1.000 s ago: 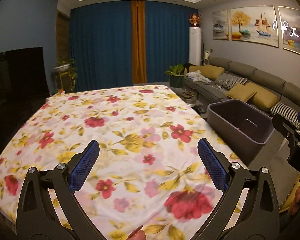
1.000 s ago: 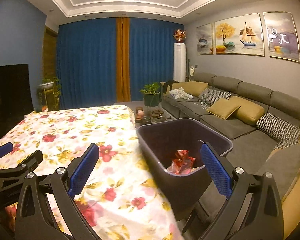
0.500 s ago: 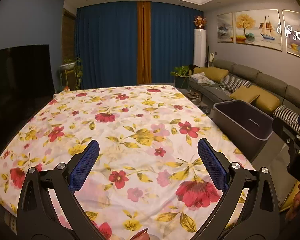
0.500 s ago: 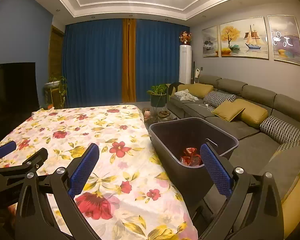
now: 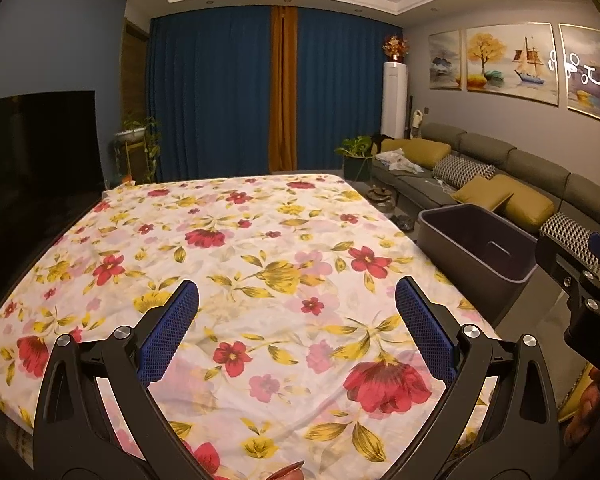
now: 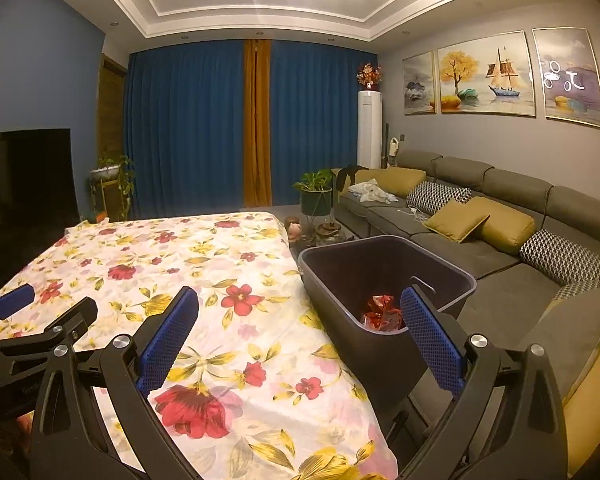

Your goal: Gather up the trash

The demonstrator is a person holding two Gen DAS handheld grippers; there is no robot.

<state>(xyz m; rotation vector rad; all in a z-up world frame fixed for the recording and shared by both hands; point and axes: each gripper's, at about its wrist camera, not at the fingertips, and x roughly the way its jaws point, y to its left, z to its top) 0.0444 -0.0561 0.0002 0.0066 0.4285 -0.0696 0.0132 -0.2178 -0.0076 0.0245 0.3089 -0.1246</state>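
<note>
**A:** Where does the trash sit right now?

**B:** Take the dark bin (image 6: 384, 280) as the landmark. A crumpled red wrapper (image 6: 382, 312) lies on its floor, near the wall closest to the right gripper (image 6: 298, 334). I see no other litter: the floral cloth (image 5: 260, 264) just left of the bin shows only its printed flowers, so far as these views tell.

**A:** And the tongs?

**B:** Both are spread wide with nothing between the blue pads. The right gripper hangs above the bin's near-left corner, one finger over the cloth and the other over the bin's mouth. The left gripper (image 5: 296, 322) is farther left of the bin, over the cloth, and the bin appears off to its right.

**A:** So what is the step, as you judge it?

**B:** Probably a check that nothing is left, or a pause after a drop. To do it well, I would sweep each camera slowly across the cloth from the bin's edge outward, because a pale or flat scrap could hide among the red and yellow blooms. The edge of the cloth farthest from the bin and the floor beyond the bin's far end deserve a look too.

**A:** Any risk?

**B:** The right finger above the bin's rim could knock it if lowered carelessly. The bin looks light, so I would keep clear of its rim.
</note>
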